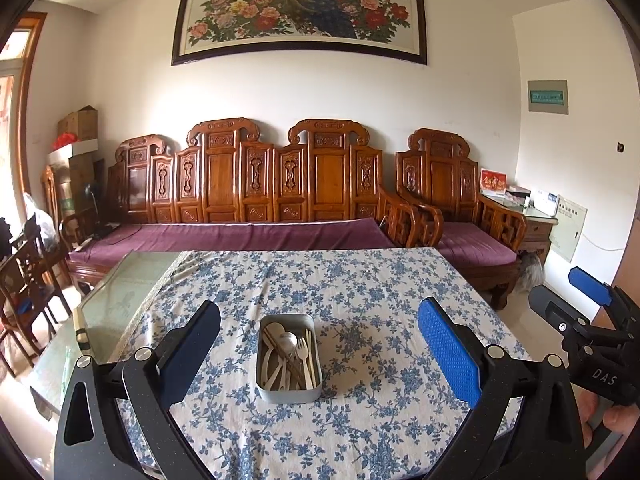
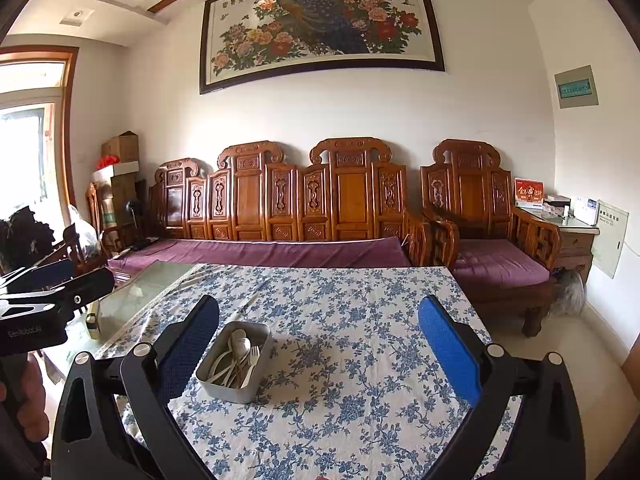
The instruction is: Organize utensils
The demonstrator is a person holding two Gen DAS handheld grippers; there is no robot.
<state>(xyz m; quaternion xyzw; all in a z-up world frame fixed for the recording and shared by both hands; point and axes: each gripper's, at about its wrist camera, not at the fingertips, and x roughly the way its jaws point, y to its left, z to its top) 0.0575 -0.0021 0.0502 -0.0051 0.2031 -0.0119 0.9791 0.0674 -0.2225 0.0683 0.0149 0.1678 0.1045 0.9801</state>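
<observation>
**Op A:** What have I got in front of me?

**Op B:** On my left wrist feed, a grey metal tin sits on the counter, on the blue-flowered tablecloth, framed between the fingers of my left gripper. It's rectangular with rounded corners, open-topped, and lies lengthwise away from me.

**Op A:** And the contents?

**Op B:** A jumble of utensils: a metal spoon with its bowl toward the far end, a pale fork with tines pointing away, cream-coloured spoons and some thin sticks along the right wall that look like chopsticks. They overlap, so I can't count them.

**Op A:** Jaws?

**Op B:** Left jaws spread wide, nothing between them; they hover above the cloth, clear of the tin. My right gripper is the same: jaws wide apart and empty. In its view the tin sits left of centre, just beside the left finger, turned at an angle.

**Op A:** Anything else on the counter?

**Op B:** The cloth covers the right part; to the left, bare glass top shows. Behind stands a carved wooden sofa with purple cushions, with a peacock painting on the wall above. Each gripper shows at the edge of the other's view.
</observation>
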